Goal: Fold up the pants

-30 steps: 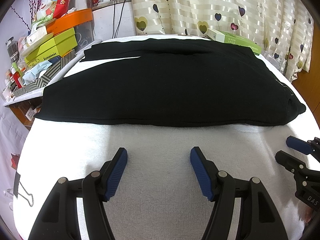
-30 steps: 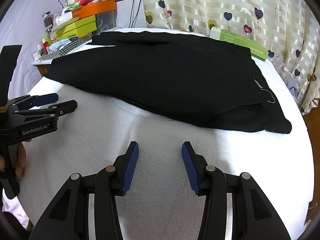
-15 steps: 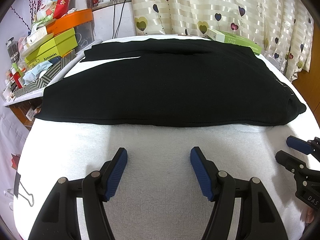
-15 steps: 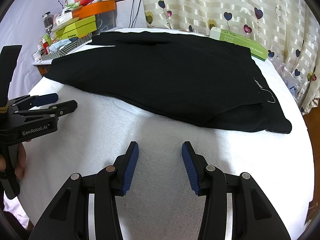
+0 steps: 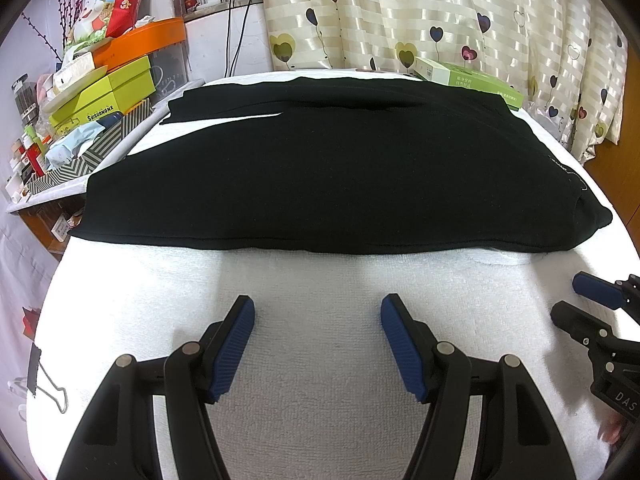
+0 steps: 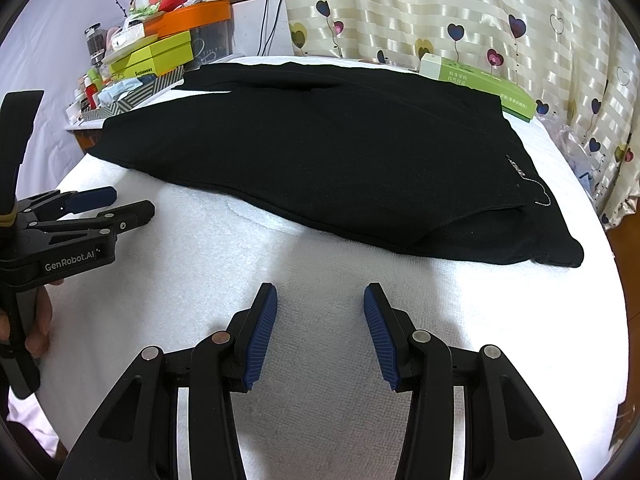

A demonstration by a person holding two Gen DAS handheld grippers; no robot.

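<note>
Black pants (image 5: 320, 176) lie flat across a white towel (image 5: 320, 312) covering the desk, filling the far half of the left wrist view from 9 to 3 o'clock, the legs running away toward 10 o'clock and the waist end bunched at 3 o'clock. The legs look laid one over the other, which would suit a lengthwise fold already made, though the black cloth hides its own seams and this cannot be settled.

The left gripper (image 5: 318, 338) hovers over bare towel at 6 o'clock, short of the near hem, its jaws spread wide and holding nothing. The right gripper (image 6: 320, 328) sits in the same posture in its own view, jaws apart and empty, with the waist corner at its 2 o'clock. Each tool shows at the edge of the other's camera, so the pair stand side by side along the near edge, likely poised to take hem and waist together.

A green box (image 5: 468, 82) rests at the far edge at 1 o'clock, just beside the cloth; stacked boxes (image 5: 100, 96) crowd a shelf at 10 o'clock, well clear of the work. A binder clip (image 5: 44, 380) at 8 o'clock appears to pin the towel in place.
</note>
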